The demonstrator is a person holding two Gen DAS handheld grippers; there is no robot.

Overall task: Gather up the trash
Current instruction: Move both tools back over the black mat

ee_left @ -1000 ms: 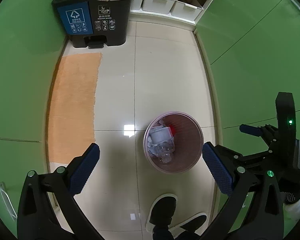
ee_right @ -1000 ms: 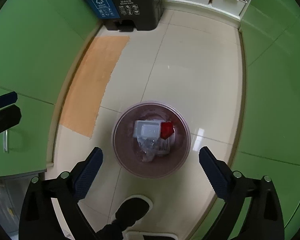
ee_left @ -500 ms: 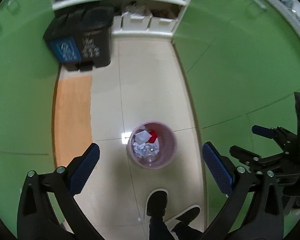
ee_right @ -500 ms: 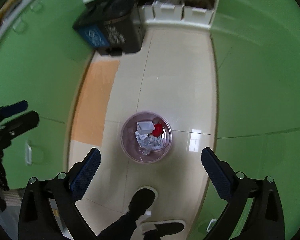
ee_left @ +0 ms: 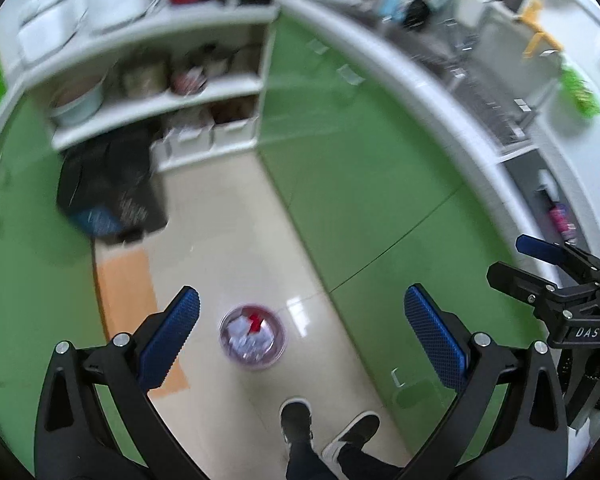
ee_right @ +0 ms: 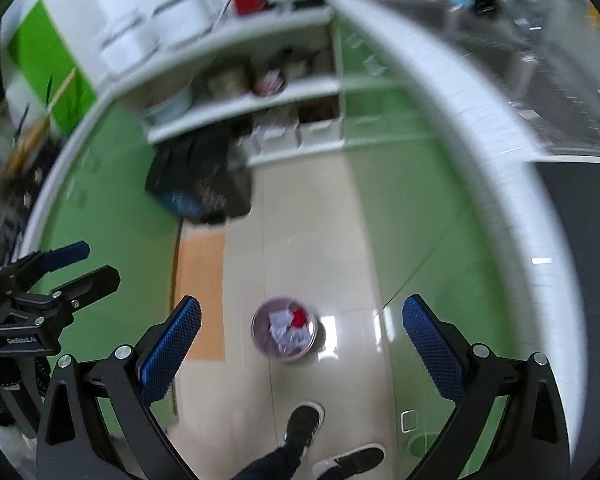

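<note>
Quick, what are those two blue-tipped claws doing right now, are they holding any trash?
Left hand-held gripper: open, holding nothing.
Right hand-held gripper: open, holding nothing.

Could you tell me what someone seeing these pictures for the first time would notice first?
Probably the small round waste basket full of white scraps and something red, standing alone on the pale tiled floor between green cabinets. Both open blue-padded claws, left claw and right claw, frame it from high above, with the person's dark shoes below.
</note>
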